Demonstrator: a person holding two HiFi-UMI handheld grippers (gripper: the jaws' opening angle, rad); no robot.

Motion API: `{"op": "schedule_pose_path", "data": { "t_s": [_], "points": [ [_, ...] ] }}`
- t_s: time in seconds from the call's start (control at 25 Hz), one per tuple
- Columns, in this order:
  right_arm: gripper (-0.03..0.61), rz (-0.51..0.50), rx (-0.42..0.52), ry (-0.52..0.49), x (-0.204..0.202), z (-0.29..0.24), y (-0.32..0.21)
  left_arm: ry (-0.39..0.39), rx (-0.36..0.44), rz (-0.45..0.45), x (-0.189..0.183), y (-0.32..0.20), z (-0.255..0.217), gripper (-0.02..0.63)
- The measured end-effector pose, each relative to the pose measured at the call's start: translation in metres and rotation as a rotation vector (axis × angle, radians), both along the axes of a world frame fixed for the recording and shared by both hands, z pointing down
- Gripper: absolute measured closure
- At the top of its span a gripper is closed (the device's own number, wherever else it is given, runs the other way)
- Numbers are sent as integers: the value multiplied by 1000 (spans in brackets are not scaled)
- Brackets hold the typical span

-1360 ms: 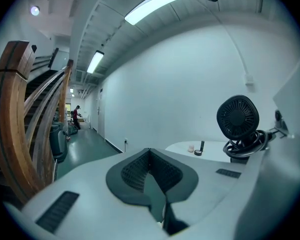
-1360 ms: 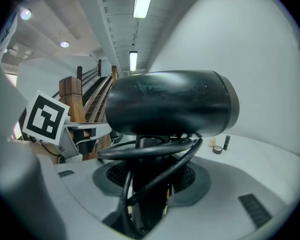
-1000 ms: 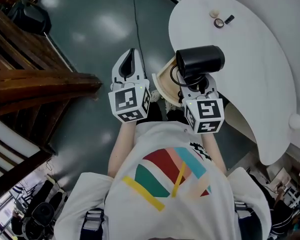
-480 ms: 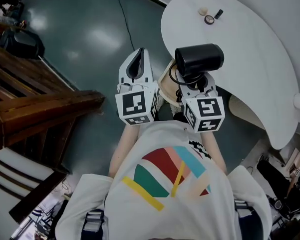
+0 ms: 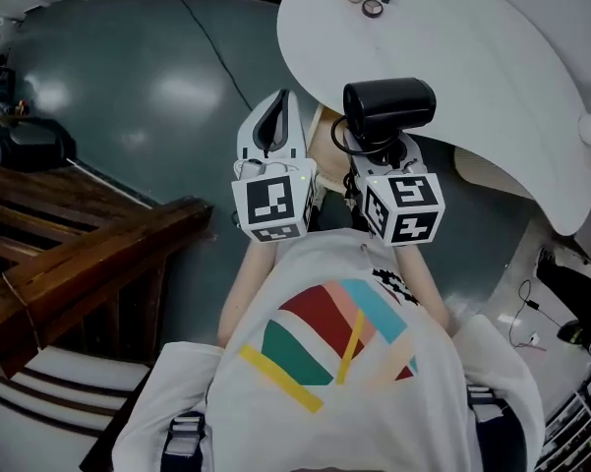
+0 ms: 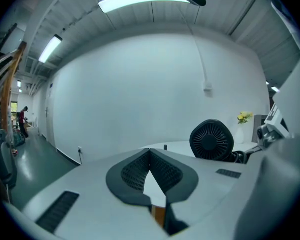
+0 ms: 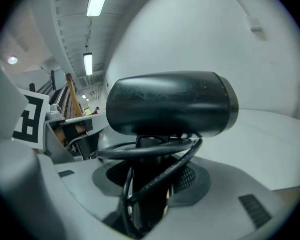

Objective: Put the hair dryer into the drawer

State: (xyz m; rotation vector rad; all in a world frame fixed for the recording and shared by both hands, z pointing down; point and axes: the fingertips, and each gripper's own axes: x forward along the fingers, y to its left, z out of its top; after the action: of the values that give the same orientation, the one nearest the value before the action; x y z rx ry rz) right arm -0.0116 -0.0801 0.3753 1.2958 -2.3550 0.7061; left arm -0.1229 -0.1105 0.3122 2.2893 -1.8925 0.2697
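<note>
Bench [image 5: 492,77]: white, curved; three small items [image 5: 372,8] near its far edge
Floor [image 5: 157,96]: dark, glossy; thin black cable [image 5: 211,37] crossing it
Railing [image 5: 88,254]: brown wood, left side
Flowers [image 6: 244,117]: yellow

No words, numbers or brand names can be read anywhere. The only print is the black-and-white square code on the marker cube [image 5: 272,206] of the left gripper [image 5: 281,102], behind its jaws, and on the like cube [image 5: 405,207] behind the jaws of the right gripper [image 5: 385,153]; neither code forms letters. The shirt [image 5: 334,347] below both cubes bears coloured stripes and a small checkered patch, with no legible lettering.
</note>
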Motion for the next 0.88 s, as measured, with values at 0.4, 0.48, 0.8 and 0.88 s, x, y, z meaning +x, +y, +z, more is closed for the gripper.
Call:
{"op": "schedule_pose_path", "data": {
  "t_s": [0.4, 0.48, 0.8, 0.88],
  "points": [
    [379, 109, -150, -26, 24, 29, 24, -16, -26, 176, 51, -7, 14, 597],
    [379, 136, -190, -29, 28, 37, 30, -17, -41, 192, 56, -7, 19, 597],
    [379, 209, -385, -45, 39, 78, 59, -19, -95, 254, 69, -4, 39, 597],
    [379, 207, -428, -51, 36, 89, 66, -19, -103, 264, 70, -3, 43, 597]
  ]
}}
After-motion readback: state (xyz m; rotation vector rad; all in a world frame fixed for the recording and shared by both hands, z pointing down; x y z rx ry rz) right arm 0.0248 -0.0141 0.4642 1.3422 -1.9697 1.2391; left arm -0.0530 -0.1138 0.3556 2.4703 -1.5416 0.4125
